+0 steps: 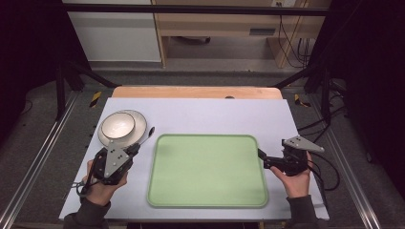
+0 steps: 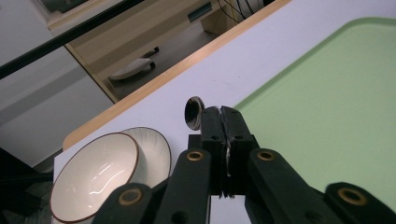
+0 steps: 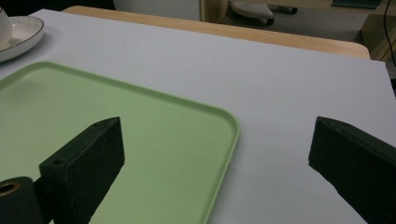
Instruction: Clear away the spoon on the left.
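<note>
Spoon clamped in left tongs.

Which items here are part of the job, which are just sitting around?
In play:
- shiny metal spoon, clamped in the left gripper
- white bowl with brown rim on white plate
- pale green tray

Idle:
- right gripper, jaws open
- wooden furniture behind the table

no text, label, brand, number or sign could be read on anything in these views.
</note>
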The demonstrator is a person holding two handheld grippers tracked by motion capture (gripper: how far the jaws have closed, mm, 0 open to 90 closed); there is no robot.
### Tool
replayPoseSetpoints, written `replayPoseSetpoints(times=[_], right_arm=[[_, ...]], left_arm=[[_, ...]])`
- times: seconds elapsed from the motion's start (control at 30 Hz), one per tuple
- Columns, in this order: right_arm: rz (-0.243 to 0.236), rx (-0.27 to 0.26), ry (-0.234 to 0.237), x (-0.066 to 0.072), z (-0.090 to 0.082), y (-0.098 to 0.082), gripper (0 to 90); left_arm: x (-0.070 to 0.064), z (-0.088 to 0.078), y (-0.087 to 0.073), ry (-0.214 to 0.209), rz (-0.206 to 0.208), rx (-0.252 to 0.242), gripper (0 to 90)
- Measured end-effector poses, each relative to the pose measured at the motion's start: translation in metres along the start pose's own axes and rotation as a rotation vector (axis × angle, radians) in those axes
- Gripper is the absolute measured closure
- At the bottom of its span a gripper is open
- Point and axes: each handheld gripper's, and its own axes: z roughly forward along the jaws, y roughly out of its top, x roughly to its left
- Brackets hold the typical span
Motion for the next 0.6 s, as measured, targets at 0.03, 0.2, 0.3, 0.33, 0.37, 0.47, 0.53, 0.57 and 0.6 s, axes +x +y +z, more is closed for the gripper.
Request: replayPoseSetpoints(times=[0.03, 0.2, 0.3, 0.33, 0.37, 0.47, 0.53, 0.57, 0.6], right_arm=[[0.000, 0.000, 0.000, 0.000, 0.000, 0.000, 3.9], [-0.001, 0.005, 0.001, 0.000, 0.001, 0.000, 3.8], [-0.003, 0.006, 0.002, 0.000, 0.001, 0.000, 3.9], [-0.004, 0.006, 0.002, 0.000, 0.001, 0.000, 3.8], [-0.004, 0.006, 0.002, 0.000, 0.001, 0.000, 3.8], [-0.003, 0.005, 0.002, 0.001, 0.001, 0.000, 3.9], [-0.003, 0.006, 0.001, 0.001, 0.002, -0.001, 3.9], [-0.002, 0.008, 0.002, 0.001, 0.002, -0.001, 3.8], [-0.002, 0.009, 0.002, 0.001, 0.002, -0.001, 3.8]], left_arm=[[0.000, 0.000, 0.000, 0.000, 0.000, 0.000, 88.9], [-0.008, 0.005, 0.000, -0.024, 0.013, 0.010, 89.0], [-0.011, 0.006, 0.000, -0.031, 0.019, 0.012, 88.9], [-0.013, 0.006, 0.000, -0.035, 0.021, 0.012, 89.0], [-0.013, 0.006, 0.000, -0.035, 0.021, 0.012, 88.9], [-0.015, 0.007, 0.001, -0.041, 0.022, 0.014, 88.9], [-0.016, 0.007, 0.001, -0.045, 0.024, 0.014, 88.9], [-0.017, 0.008, 0.001, -0.048, 0.025, 0.017, 88.9], [-0.018, 0.009, 0.000, -0.052, 0.027, 0.020, 88.9]])
